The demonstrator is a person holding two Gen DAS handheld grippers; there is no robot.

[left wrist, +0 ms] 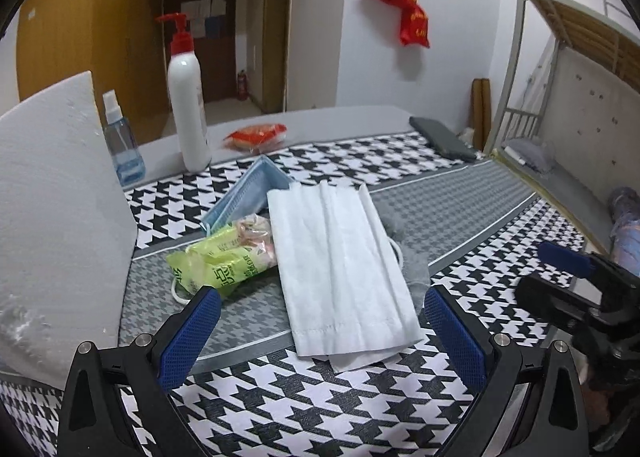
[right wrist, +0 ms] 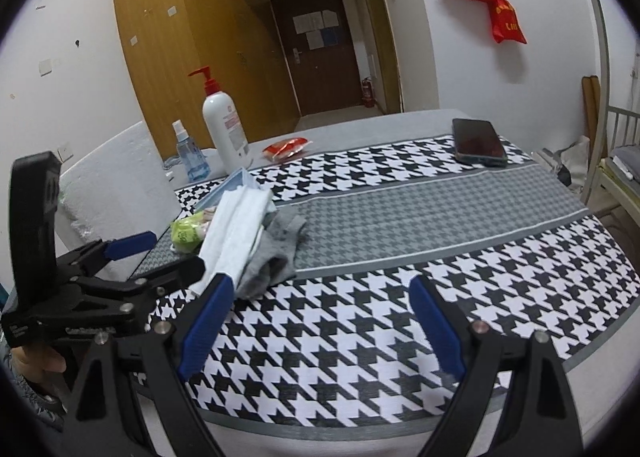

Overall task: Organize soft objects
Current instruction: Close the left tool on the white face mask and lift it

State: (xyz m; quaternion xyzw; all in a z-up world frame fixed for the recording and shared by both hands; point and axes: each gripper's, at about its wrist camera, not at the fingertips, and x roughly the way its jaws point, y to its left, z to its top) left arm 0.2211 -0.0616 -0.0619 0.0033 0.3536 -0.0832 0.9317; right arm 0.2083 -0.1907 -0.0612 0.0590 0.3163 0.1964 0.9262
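On the houndstooth black-and-white tablecloth, w/ a grey small-check band across its middle, sits the soft pile: white pleated face mask on top, its near short edge reaching onto the b/w zone; under its right side a grey knit sock, partly covered; left of the mask a green-yellow crinkly plastic tissue pack, touching it; behind, a light-blue face mask tilted up on edge. Left gripper jaws spread wide, nothing between the blue pads, mask's near end lies between them but apart from both. Right gripper also spread wide, empty, over bare cloth right of the pile; its left pad is just beside the sock's near end, contact unclear. Obstacles: big white foam slab leaning upright at left, close to the tissue pack; behind the pile a white pump bottle w/ red pump head and a small clear-blue spray bottle, both upright; flat red snack packet near them; dark smartphone lying flat at far right, well apart from the pile. Open room: cloth right of the sock and the near b/w strip. Table's far edge runs just behind the bottles, its right edge curves off beyond the phone.
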